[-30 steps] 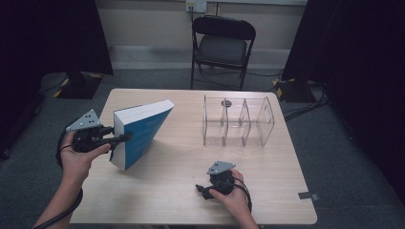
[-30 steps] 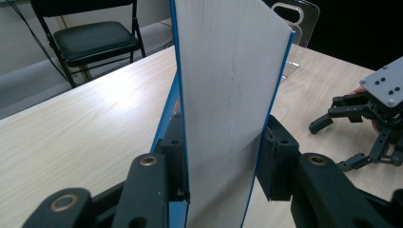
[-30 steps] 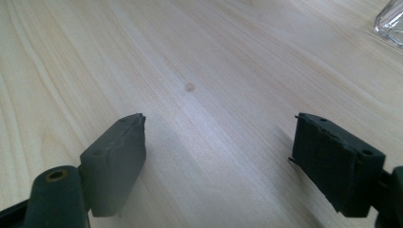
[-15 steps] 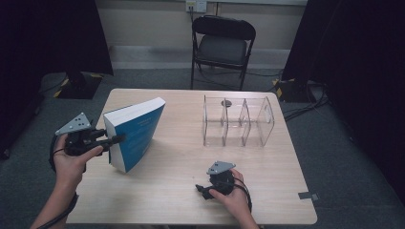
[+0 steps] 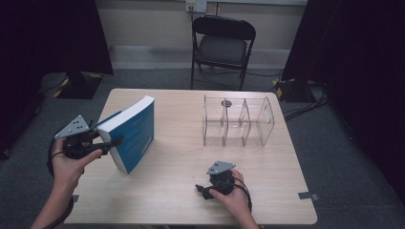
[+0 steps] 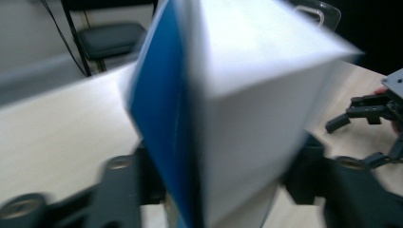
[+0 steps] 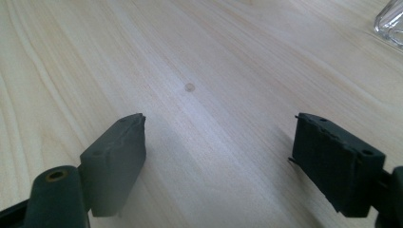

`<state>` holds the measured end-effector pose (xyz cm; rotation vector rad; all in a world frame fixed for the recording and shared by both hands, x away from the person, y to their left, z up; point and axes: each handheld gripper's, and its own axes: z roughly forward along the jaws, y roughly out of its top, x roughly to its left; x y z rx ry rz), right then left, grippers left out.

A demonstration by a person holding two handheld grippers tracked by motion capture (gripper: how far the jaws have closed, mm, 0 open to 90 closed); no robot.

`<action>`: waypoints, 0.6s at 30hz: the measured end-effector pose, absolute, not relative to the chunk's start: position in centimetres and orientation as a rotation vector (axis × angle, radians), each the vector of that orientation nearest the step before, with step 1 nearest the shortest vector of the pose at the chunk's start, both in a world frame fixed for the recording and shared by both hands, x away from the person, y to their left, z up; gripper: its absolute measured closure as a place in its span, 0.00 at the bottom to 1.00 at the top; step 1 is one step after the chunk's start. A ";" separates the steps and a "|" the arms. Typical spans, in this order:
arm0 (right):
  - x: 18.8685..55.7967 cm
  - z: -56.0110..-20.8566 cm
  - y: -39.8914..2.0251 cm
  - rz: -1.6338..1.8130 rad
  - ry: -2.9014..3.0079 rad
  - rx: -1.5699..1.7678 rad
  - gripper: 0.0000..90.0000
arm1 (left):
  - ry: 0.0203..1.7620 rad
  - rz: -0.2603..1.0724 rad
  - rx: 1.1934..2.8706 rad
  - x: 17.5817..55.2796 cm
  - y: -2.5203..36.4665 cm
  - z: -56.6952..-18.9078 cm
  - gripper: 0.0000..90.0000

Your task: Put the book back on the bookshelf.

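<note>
A thick book with a blue cover and white page block (image 5: 136, 131) stands tilted on its lower edge at the table's left side. My left gripper (image 5: 114, 142) reaches in from the left at its near lower end. In the left gripper view the blurred book (image 6: 247, 95) sits between the two jaws, which have just been opening; the left gripper (image 6: 218, 175) is open around it. My right gripper (image 5: 203, 191) rests near the front edge, open, with bare wood between its fingers (image 7: 119, 156). It also appears in the left gripper view as the right gripper (image 6: 361, 118).
A clear plastic organizer (image 5: 239, 121) with upright dividers stands at the back right of the wooden table (image 5: 181, 162). A black folding chair (image 5: 222, 45) stands behind the table. Dark curtains hang on both sides.
The book and my left hand have shifted slightly left, and the book leans lower. The left jaws now stand apart around the book. The right hand has kept still.
</note>
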<state>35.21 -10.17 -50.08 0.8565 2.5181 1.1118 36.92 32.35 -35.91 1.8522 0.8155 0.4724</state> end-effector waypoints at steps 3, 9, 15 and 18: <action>35.2 -50.1 -10.2 1.112 2.517 0.855 0.19 | 0.873 0.475 1.864 37.1 32.1 -35.7 0.62; 35.2 -50.1 -10.2 1.112 2.517 0.858 0.19 | 0.898 0.506 1.892 36.9 32.1 -35.4 0.67; 35.2 -50.1 -10.1 1.111 2.516 0.856 0.19 | 0.910 0.520 1.888 36.8 32.1 -35.4 0.67; 35.2 -50.1 -10.1 1.109 2.515 0.856 0.19 | 0.914 0.527 1.886 36.8 32.0 -35.4 0.67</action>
